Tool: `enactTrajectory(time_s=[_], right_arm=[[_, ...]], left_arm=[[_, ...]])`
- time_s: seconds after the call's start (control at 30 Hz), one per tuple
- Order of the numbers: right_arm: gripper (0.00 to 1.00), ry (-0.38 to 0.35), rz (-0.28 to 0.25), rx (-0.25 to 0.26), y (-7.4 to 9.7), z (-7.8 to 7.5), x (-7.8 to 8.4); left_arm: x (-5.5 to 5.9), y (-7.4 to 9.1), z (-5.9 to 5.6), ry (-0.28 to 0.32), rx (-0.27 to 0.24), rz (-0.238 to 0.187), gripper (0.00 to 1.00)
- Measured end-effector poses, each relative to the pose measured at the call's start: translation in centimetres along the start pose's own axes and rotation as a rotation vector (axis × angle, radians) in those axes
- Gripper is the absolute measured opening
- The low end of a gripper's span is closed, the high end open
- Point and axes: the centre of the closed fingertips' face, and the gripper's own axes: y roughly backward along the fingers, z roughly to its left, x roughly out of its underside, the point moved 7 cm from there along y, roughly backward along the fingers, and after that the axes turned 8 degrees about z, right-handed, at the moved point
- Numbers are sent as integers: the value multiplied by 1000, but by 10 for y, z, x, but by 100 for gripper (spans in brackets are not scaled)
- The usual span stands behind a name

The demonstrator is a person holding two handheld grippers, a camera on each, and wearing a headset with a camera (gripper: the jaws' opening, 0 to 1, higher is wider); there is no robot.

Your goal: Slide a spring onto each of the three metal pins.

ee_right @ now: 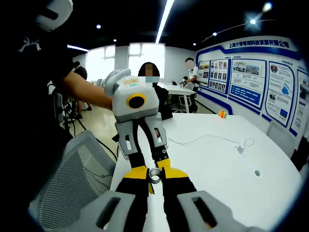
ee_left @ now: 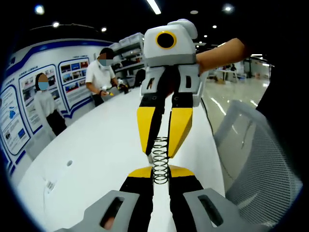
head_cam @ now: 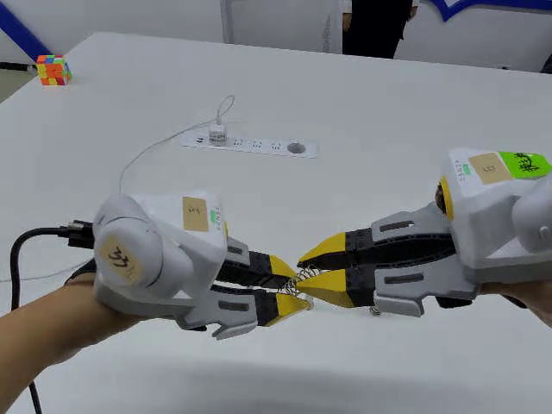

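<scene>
While the two grippers meet tip to tip just above the white table (head_cam: 388,129), a short spring (head_cam: 296,282) bridges the gap between them. Its long axis runs along the line from one gripper to the other, roughly level with the tabletop. One end points into the left gripper (head_cam: 289,286) and the other into the right gripper (head_cam: 304,278).

Seen from the left gripper view, the spring (ee_left: 160,164) rises straight out from between that gripper's own yellow tips, which are nearly closed and pinch its near end. Its far end sits between the right gripper's tips.

Seen from the right gripper view, the spring (ee_right: 154,175) shows end-on as a small ring. It is held between the two yellow tips, which are almost together and touch it on both sides.

Just below the right gripper, a small coil (head_cam: 375,310) lies on the table. A power strip (head_cam: 250,144) lies farther back, and a coloured cube (head_cam: 53,69) sits at the far left corner.
</scene>
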Motion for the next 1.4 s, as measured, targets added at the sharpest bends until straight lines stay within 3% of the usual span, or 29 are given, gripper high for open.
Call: enactTrajectory(time_s=[0.43, 0.87, 1.2, 1.4], right_arm=[[10, -23, -22, 18, -3, 0, -7], [10, -27, -43, 54, -2, -7, -12], [10, -29, -56, 86, 3, -16, -15], [10, -36, -51, 127, 13, -32, -13]], left_arm=[[-2, 0, 1, 28, -1, -21, 11], [-2, 2, 6, 22, -41, -33, 13], [1, 7, 14, 55, -71, -36, 26], [5, 13, 19, 86, -78, -38, 32]])
